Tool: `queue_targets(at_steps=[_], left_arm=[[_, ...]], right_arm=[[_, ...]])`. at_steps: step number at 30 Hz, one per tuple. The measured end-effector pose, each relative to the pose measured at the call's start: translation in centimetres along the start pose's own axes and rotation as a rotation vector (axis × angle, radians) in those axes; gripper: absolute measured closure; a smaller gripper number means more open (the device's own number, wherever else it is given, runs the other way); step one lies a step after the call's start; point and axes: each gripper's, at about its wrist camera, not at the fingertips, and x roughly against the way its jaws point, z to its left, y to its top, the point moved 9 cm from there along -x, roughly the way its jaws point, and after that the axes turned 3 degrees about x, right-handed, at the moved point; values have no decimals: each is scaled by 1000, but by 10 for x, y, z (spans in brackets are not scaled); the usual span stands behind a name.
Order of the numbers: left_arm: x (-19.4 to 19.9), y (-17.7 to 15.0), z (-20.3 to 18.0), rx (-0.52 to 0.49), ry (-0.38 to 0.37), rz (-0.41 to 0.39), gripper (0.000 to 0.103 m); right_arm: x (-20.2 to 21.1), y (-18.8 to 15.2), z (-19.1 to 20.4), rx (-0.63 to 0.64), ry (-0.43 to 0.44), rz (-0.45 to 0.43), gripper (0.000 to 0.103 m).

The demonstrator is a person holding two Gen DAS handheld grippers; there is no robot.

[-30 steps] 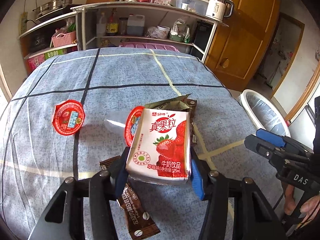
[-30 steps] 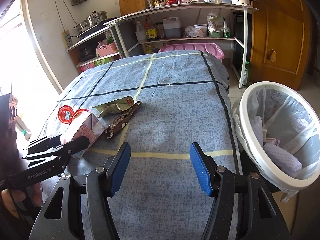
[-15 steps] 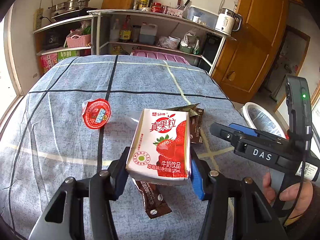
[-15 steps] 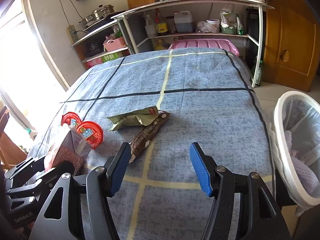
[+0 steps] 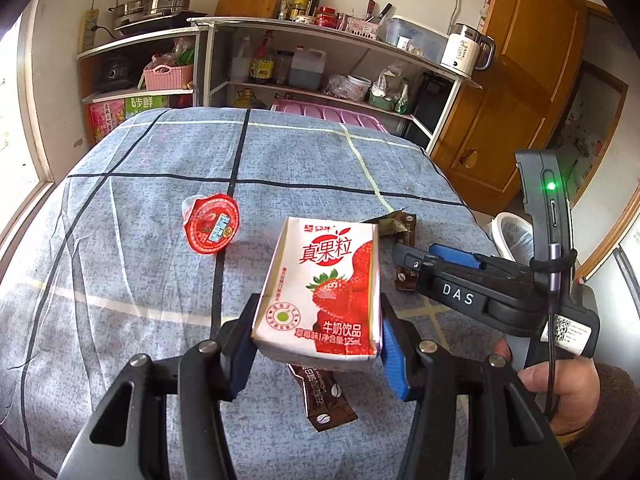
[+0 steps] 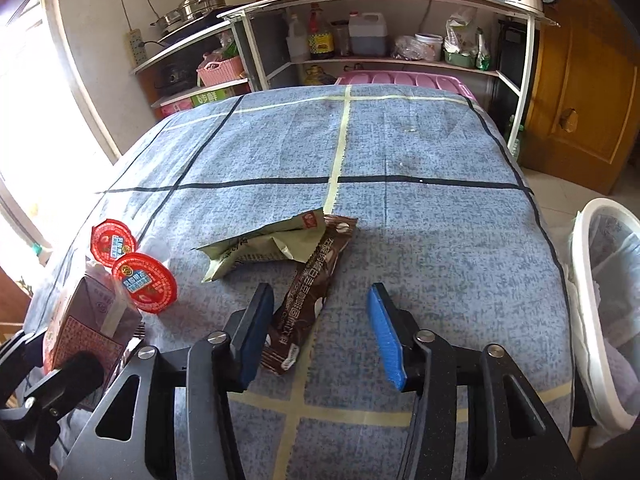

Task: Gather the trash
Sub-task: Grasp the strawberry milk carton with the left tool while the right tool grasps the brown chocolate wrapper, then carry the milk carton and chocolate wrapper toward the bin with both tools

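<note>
Nearest in the left wrist view, the left hand-held gripper (image 5: 318,344) pinches a strawberry milk carton (image 5: 322,290) by its two side faces, the blue pads pressed against it and the carton held clear of the blue patterned bench (image 5: 120,280). Below the carton, at about 6 o'clock from it, a brown coffee wrapper (image 5: 326,400) lies flat on the cloth. At 10 o'clock from the carton a red-lidded jelly cup (image 5: 210,224) rests on the bench, well apart from the wrapper. At 3 o'clock the right hand-held gripper (image 5: 420,254) reaches in from the right edge, a hand (image 5: 560,392) wrapped around its handle.

In the right wrist view, the right hand-held gripper (image 6: 316,332) has its jaws closing, with the near end of a second brown coffee wrapper (image 6: 310,296) between them, close by the left pad; the pads do not yet press on it. Touching that wrapper's far end, at 11 o'clock, a torn green snack packet (image 6: 264,246) lies crumpled. Out at 9 o'clock two red-lidded jelly cups (image 6: 144,282) sit side by side, beside the held carton. At 3 o'clock, off the bench's edge, stands a white bin (image 6: 600,360) lined with a bag
</note>
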Motion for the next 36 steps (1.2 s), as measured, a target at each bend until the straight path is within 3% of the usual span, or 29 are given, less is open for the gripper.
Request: queue_targets(at_steps=[6,21,36], left_arm=[[-2,-1,-5,0,-8,9,47],[-2,-2,-29,-31,-6,14,47],[0,3,-80,-109,-13,-2,47]], right_arm=[[3,-4,-12,-21,-15,2,79],[28,-14,-33,-66,15,-29,81],[85,-22,-72,-124,-2,-115,81]])
